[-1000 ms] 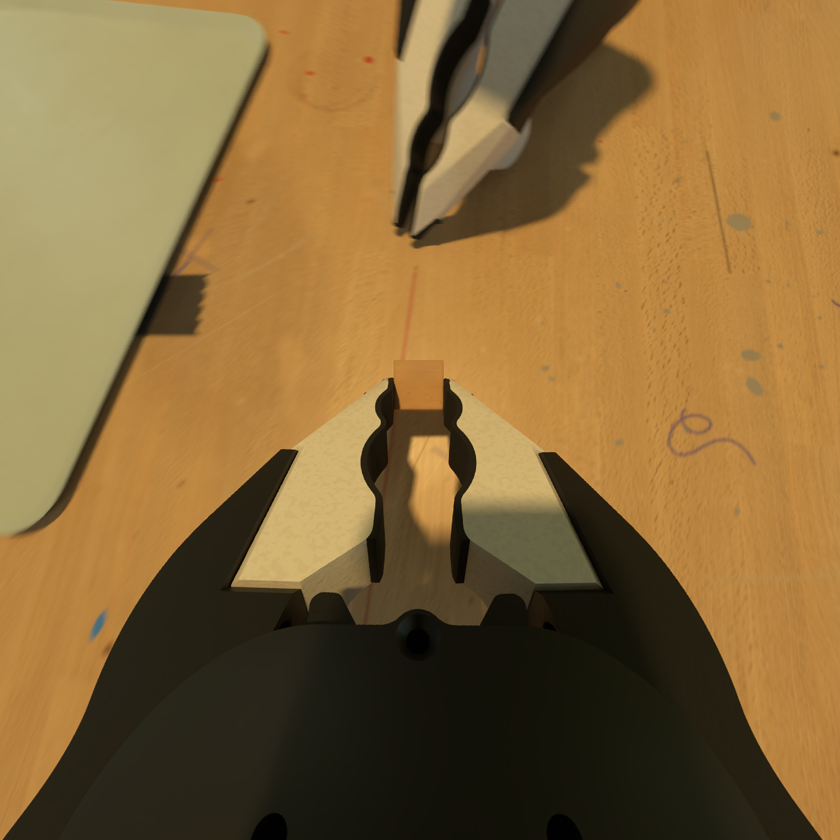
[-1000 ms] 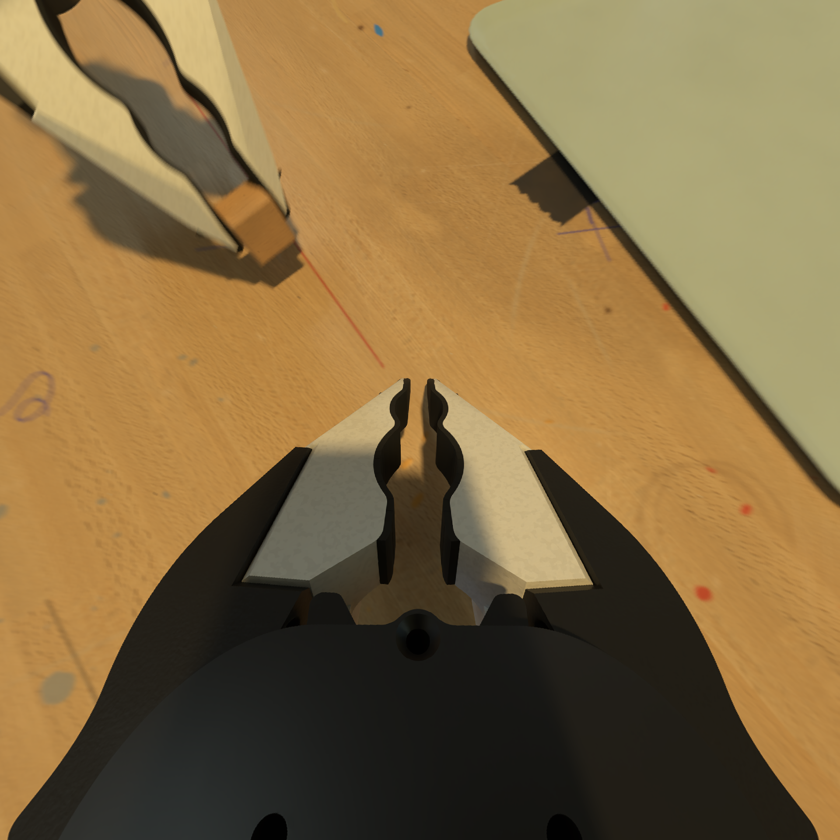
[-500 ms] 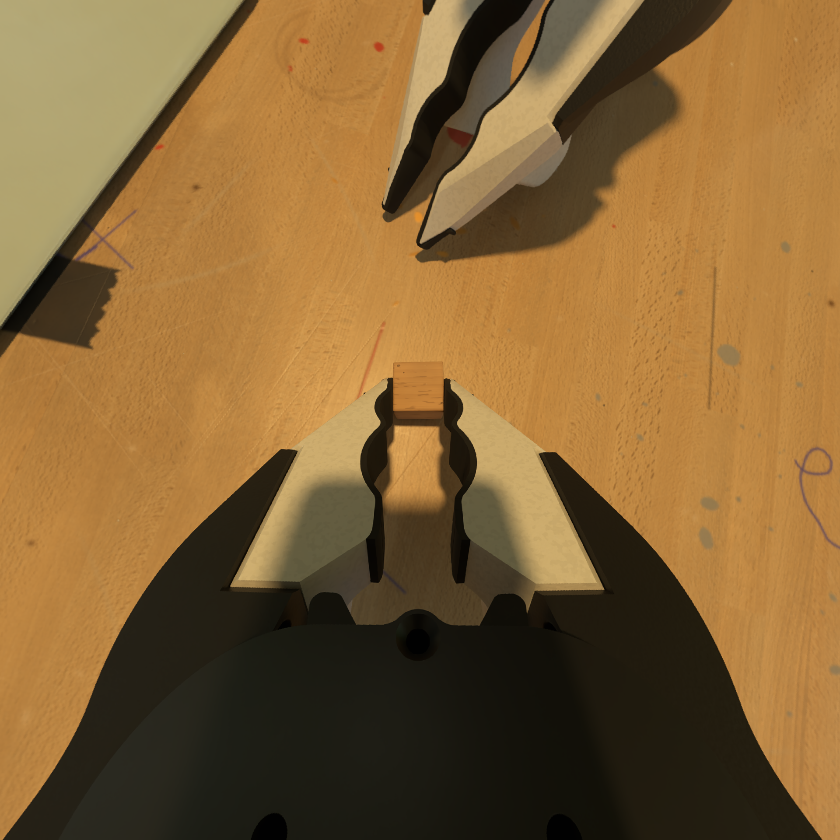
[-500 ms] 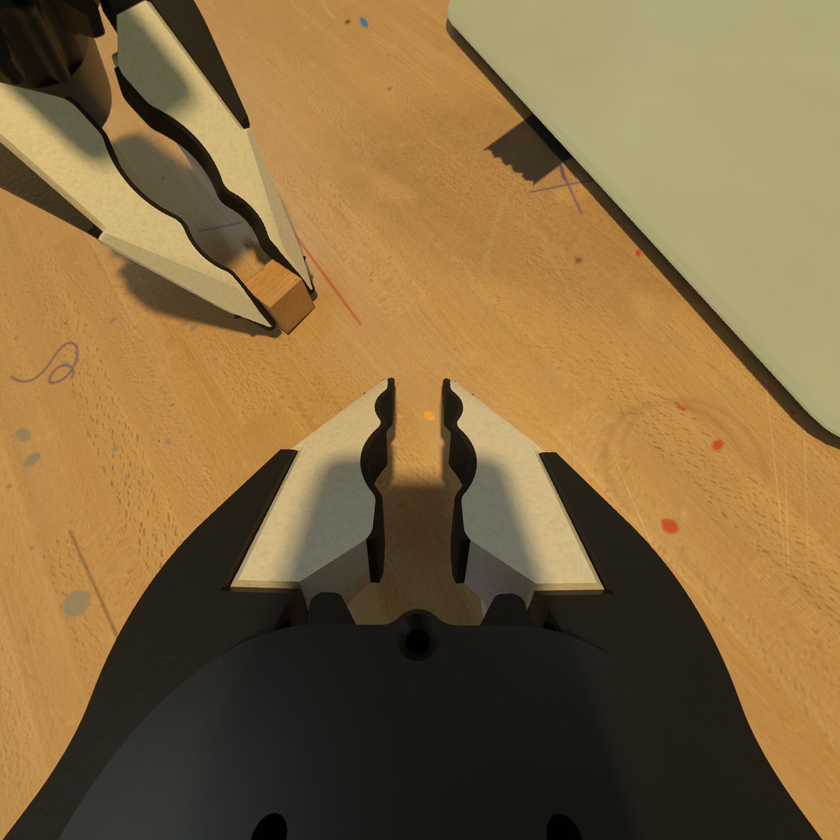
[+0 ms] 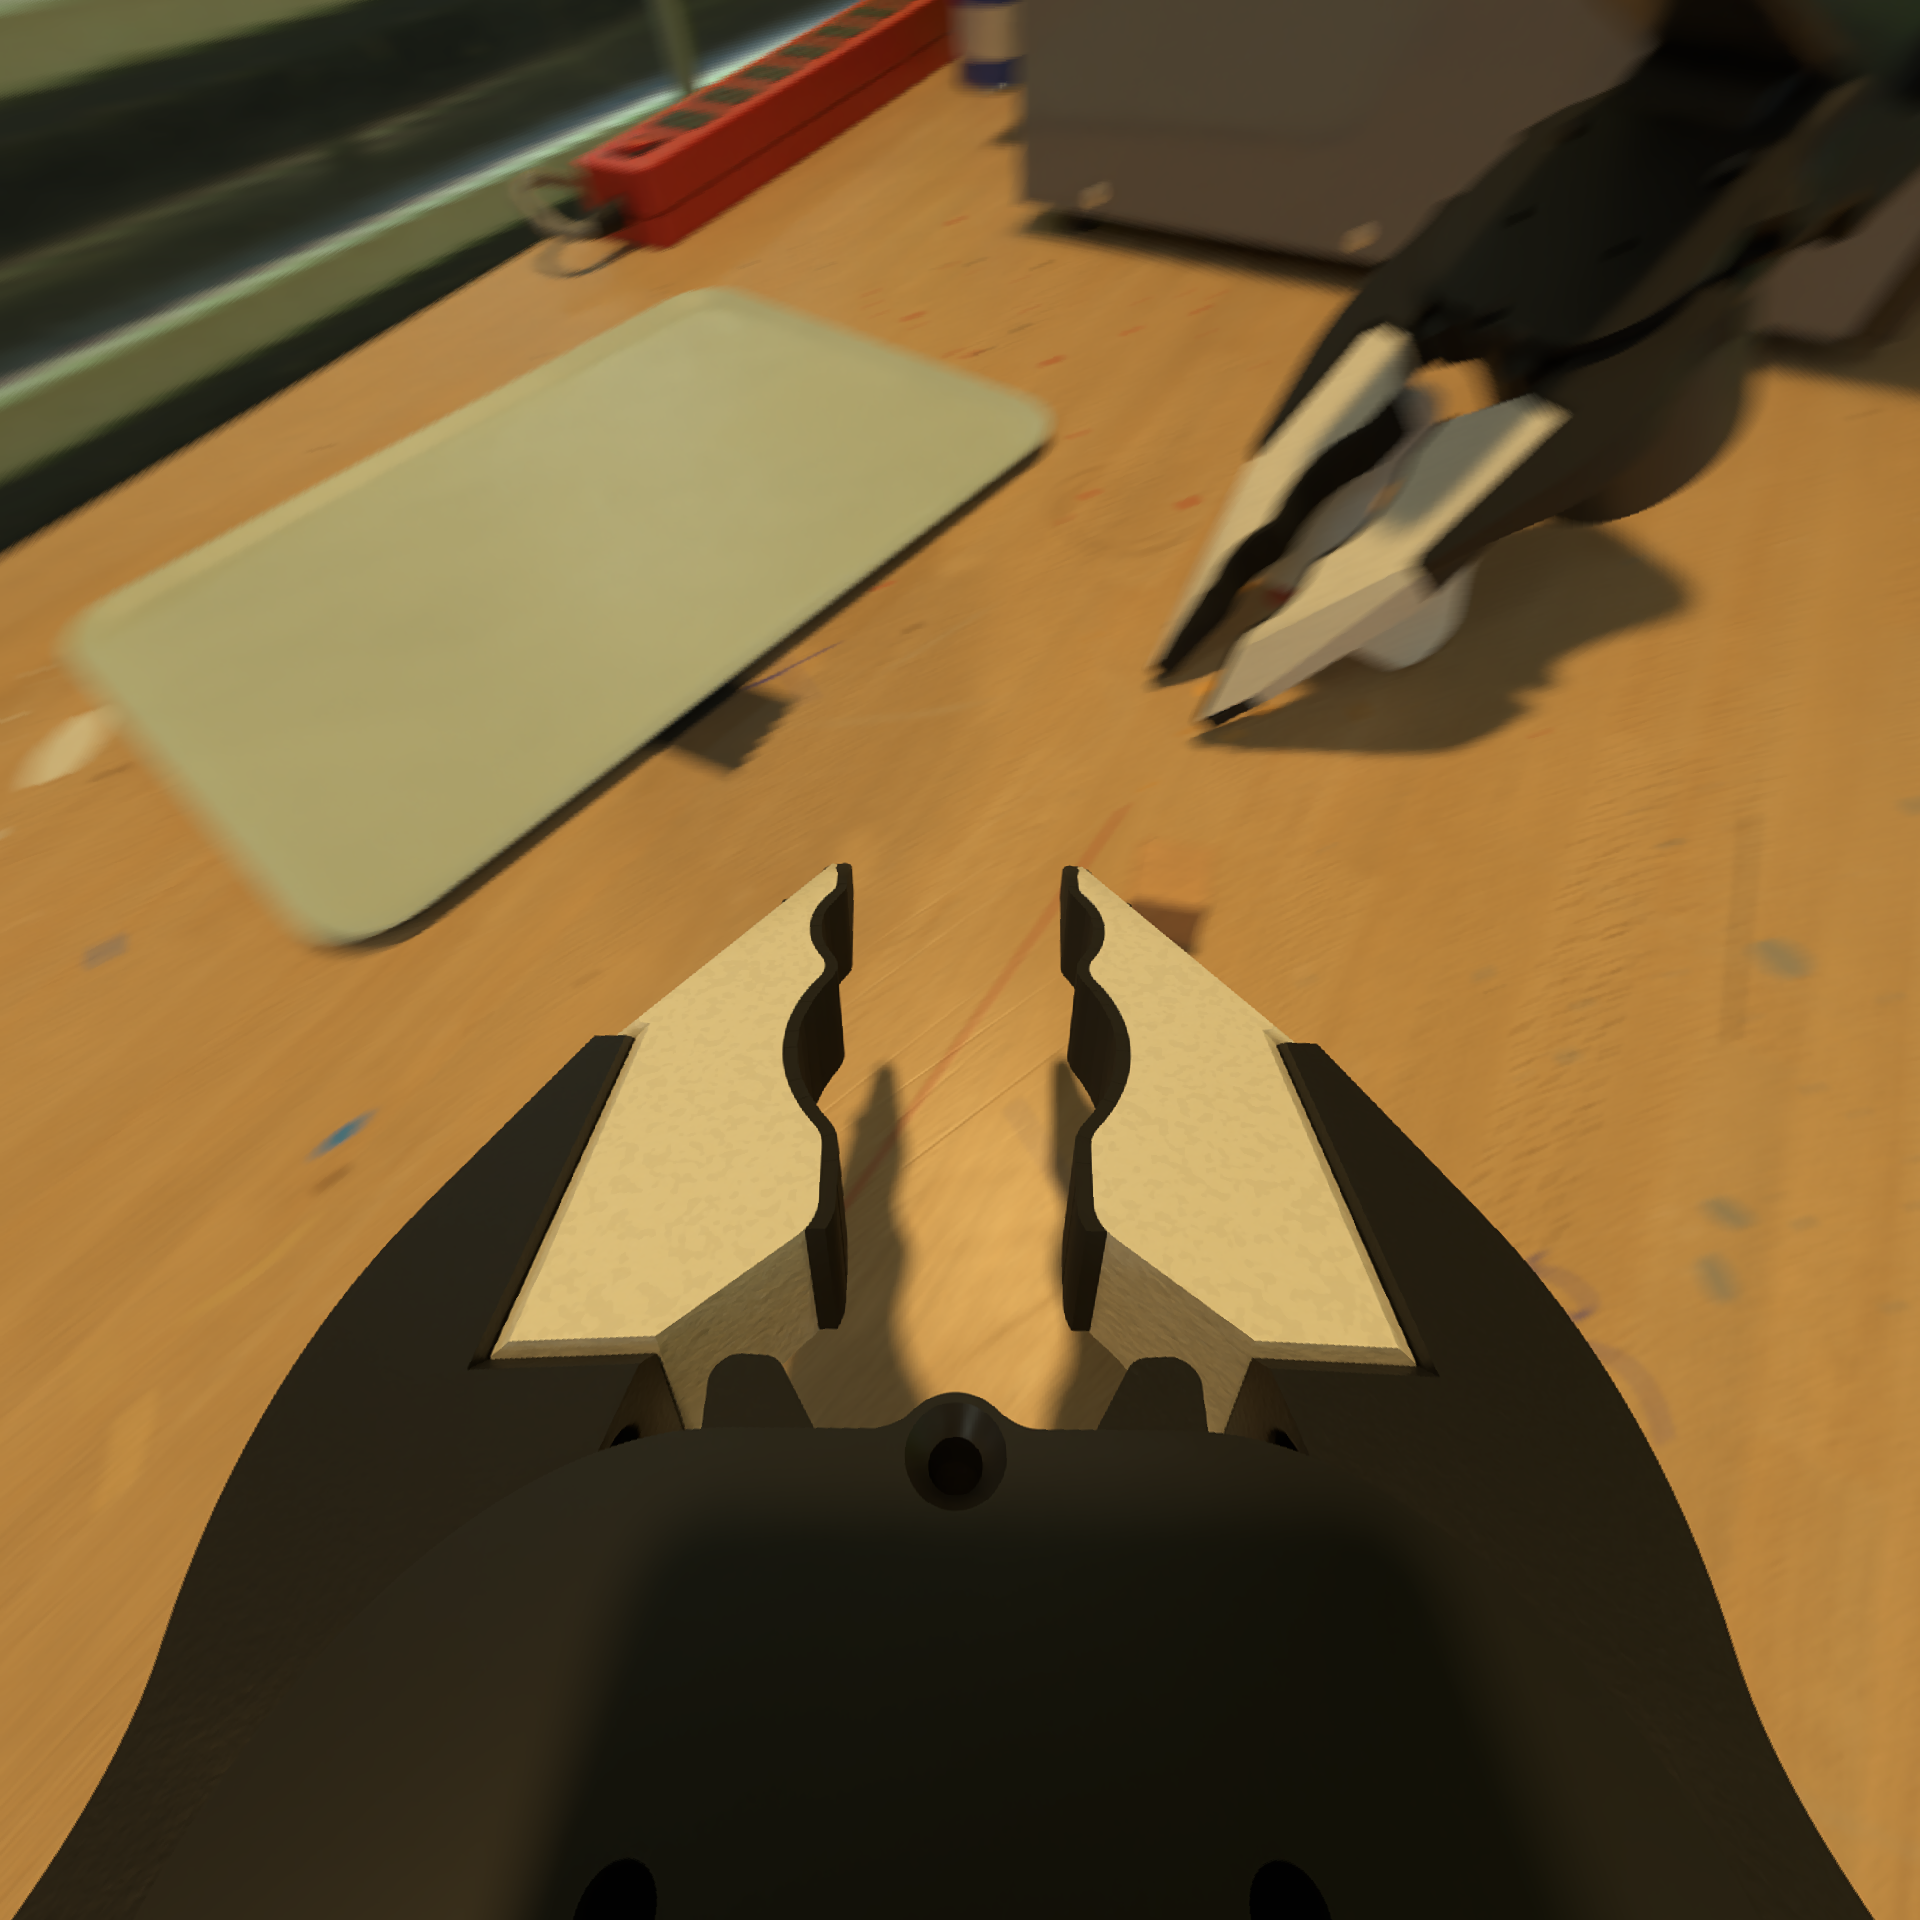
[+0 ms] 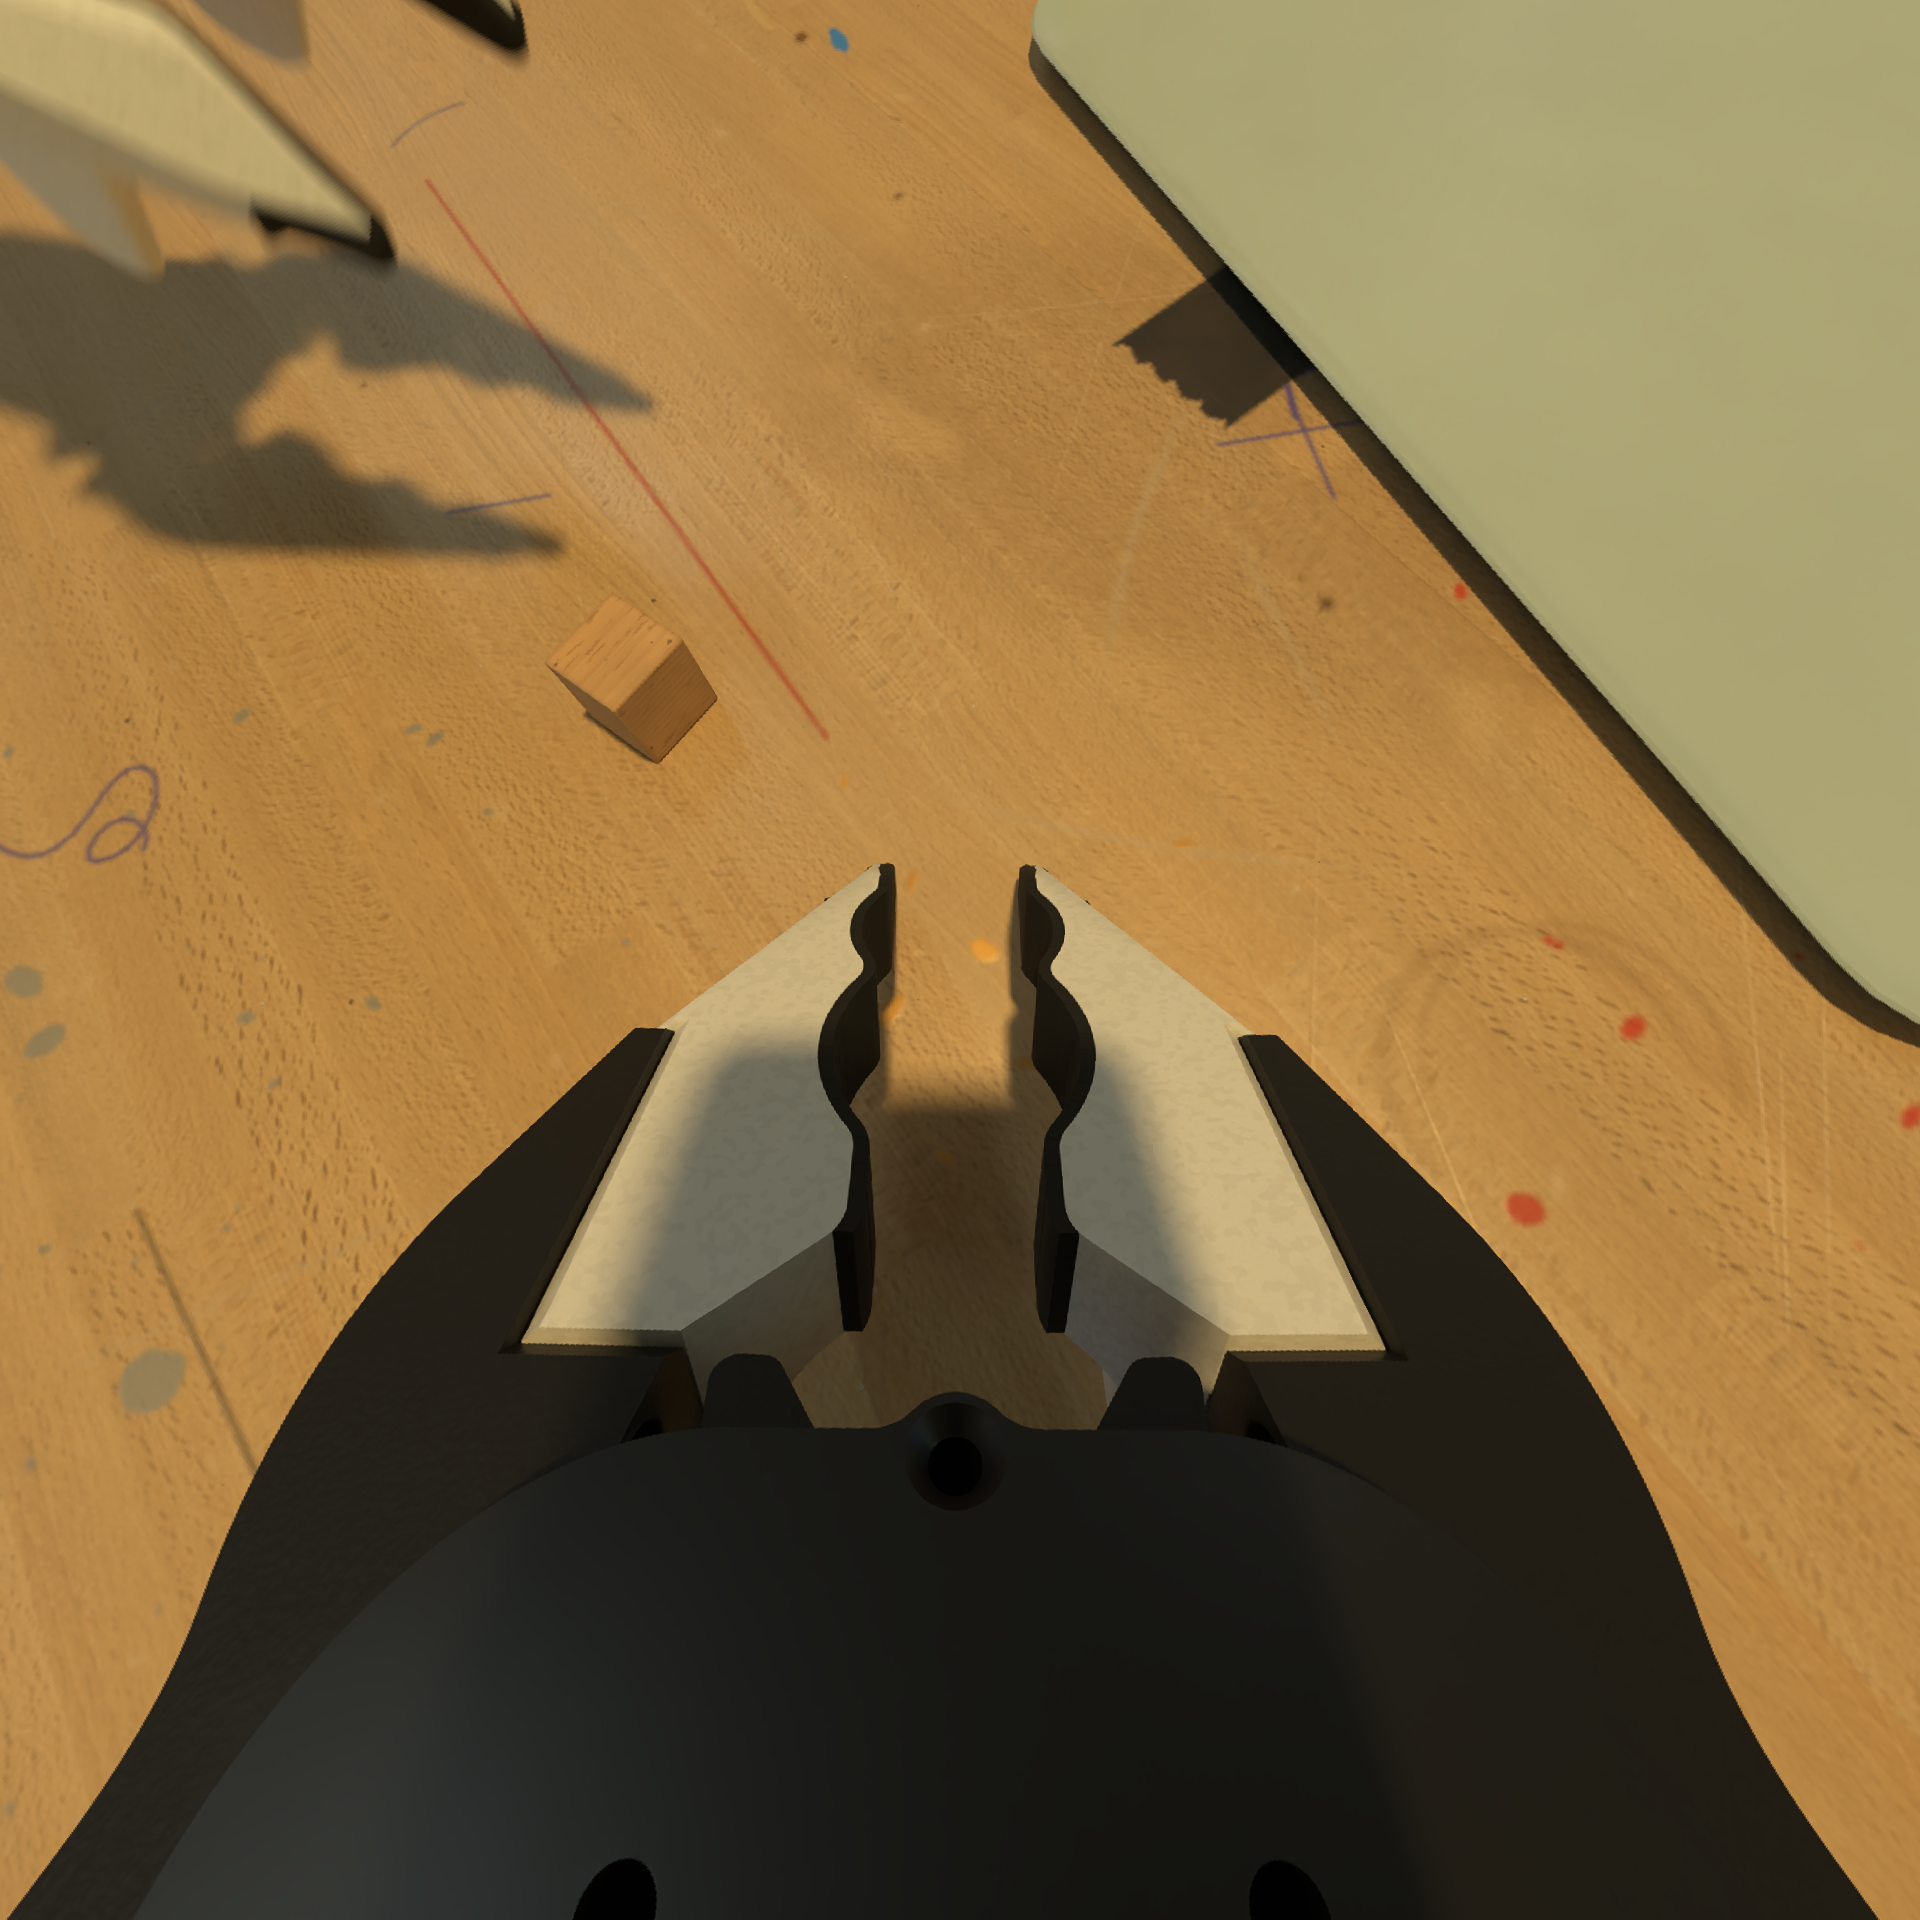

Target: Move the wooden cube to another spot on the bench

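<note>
The small wooden cube (image 6: 634, 675) lies free on the wooden bench (image 6: 935, 520), touched by nothing, ahead and to the left of my right gripper (image 6: 956, 878). The right gripper is open and empty, low over the bench. My left gripper (image 5: 956, 878) is open and empty, raised and tilted. The cube shows as a blurred patch (image 5: 1164, 878) just beyond its right fingertip. The left gripper also shows at the top left of the right wrist view (image 6: 436, 140), above the bench. The right gripper also shows far right in the left wrist view (image 5: 1195, 691).
A flat pale green tray (image 5: 520, 571) lies on the bench to the left of my left gripper; it is at the right in the right wrist view (image 6: 1558, 416). A red power strip (image 5: 769, 114) and a grey box (image 5: 1247, 125) stand along the far edge.
My left gripper has opened, let go of the cube and lifted back from it. The cube now rests on the bench. The right gripper has opened a little wider.
</note>
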Motion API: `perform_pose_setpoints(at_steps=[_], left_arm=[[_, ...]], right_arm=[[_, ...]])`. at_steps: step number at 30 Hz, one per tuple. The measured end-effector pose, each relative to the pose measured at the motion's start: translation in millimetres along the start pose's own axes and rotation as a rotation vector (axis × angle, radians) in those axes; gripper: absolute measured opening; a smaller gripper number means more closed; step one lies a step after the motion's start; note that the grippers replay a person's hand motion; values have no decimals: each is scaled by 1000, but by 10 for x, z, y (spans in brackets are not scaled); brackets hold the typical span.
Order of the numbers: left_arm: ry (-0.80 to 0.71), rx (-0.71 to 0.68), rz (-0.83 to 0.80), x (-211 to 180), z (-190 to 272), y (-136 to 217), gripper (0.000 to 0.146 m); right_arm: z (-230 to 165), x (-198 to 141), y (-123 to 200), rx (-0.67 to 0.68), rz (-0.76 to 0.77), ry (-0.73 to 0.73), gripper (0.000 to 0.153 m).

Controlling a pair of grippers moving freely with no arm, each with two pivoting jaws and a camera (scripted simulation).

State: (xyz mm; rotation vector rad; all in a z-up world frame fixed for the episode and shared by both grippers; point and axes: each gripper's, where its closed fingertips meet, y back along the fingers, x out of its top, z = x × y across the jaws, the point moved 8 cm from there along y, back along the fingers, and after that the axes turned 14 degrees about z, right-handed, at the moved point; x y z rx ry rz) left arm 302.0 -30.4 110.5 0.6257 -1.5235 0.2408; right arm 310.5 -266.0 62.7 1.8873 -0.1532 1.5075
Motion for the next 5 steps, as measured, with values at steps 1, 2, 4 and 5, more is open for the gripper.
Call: perform_pose_setpoints(at_steps=[1,2,4,5], left_arm=[[-19,58,-21,-18,-131,123,38],[-40,109,-61,-51,-270,253,37],[-62,217,-173,-142,-559,532,35],[-58,253,-220,-180,-661,640,34]], right_arm=[[5,0,0,3,1,-8,23],[11,1,1,6,1,-15,23],[21,1,2,13,3,-31,23],[26,1,2,15,3,-38,23]])
